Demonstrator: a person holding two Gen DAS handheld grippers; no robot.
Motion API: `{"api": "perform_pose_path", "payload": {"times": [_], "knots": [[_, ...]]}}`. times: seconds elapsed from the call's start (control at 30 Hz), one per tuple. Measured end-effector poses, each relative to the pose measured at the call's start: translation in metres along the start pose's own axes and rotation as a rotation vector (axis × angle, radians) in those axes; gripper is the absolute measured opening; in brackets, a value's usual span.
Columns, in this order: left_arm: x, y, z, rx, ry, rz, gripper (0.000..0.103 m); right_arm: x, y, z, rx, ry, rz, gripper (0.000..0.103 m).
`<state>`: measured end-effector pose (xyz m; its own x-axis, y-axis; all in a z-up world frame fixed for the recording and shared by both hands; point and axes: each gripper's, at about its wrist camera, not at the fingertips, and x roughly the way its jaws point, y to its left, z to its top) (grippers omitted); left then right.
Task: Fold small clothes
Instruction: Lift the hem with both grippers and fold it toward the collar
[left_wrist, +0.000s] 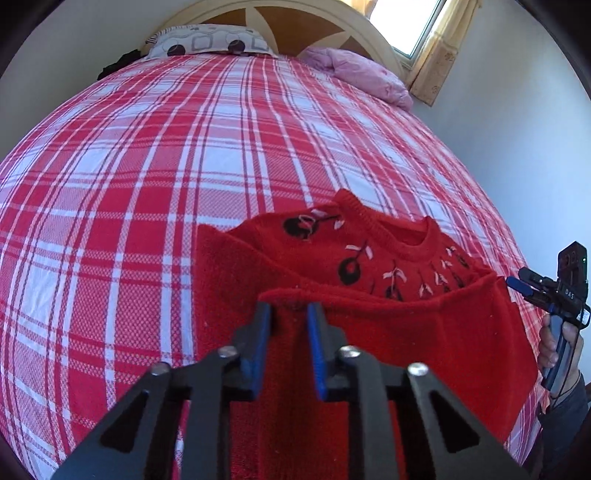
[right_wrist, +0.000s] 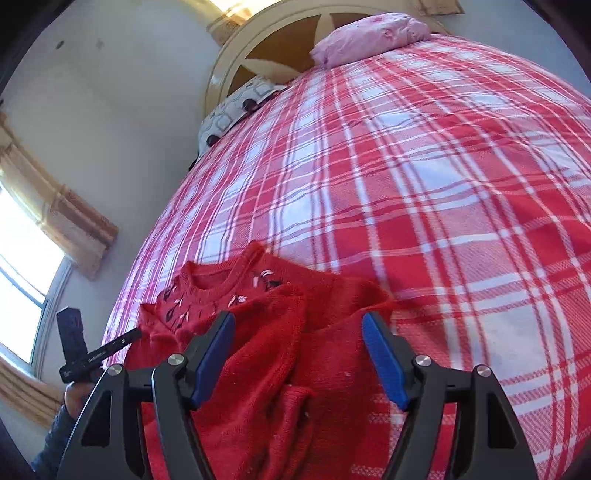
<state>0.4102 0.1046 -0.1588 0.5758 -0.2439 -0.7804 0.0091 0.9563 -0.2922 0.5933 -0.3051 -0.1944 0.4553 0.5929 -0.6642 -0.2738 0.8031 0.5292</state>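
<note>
**Hem brought up over the sweater, one side let go**

The bed, spread with a red-and-white plaid cover, stretches away ahead of both sets of jaws, with a patterned pillow and a pink pillow far beyond at the headboard. The red knit sweater lies on the near edge of the bed, directly under and just ahead of the jaws, its embroidered neckline on the far side and a lower fold lying toward it.

The left gripper has its jaws clamped on a raised ridge of that fold. The right gripper has its jaws standing well apart above the knit, nothing pinched between them.

To do this fold well, I judge the left side should lay its edge level with the side already laid down, then let go only once the cloth rests flat, so the bulky knit does not bunch or spring back.
</note>
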Motion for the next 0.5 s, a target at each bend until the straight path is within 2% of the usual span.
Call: {"api": "perform_pose_path", "payload": {"times": [0.2, 0.27, 0.3, 0.33, 0.5], "knots": [[-0.002, -0.004, -0.001, 0.032, -0.01, 0.018, 0.01, 0.044, 0.024, 0.006, -0.124, 0.117, -0.087, 0.055], [-0.001, -0.006, -0.001, 0.043, -0.01, 0.011, 0.01, 0.056, 0.025, 0.005, -0.135, 0.148, -0.113, 0.047], [-0.001, -0.007, -0.002, 0.052, -0.012, 0.012, 0.008, 0.061, 0.025, 0.005, -0.147, 0.153, -0.13, 0.031], [-0.002, -0.008, -0.003, 0.058, -0.016, 0.01, 0.007, 0.062, 0.027, 0.004, -0.158, 0.149, -0.148, 0.014], [-0.031, -0.004, 0.007, 0.025, -0.117, -0.029, 0.006, 0.032, 0.034, 0.001, -0.166, 0.038, -0.122, 0.007]]}}
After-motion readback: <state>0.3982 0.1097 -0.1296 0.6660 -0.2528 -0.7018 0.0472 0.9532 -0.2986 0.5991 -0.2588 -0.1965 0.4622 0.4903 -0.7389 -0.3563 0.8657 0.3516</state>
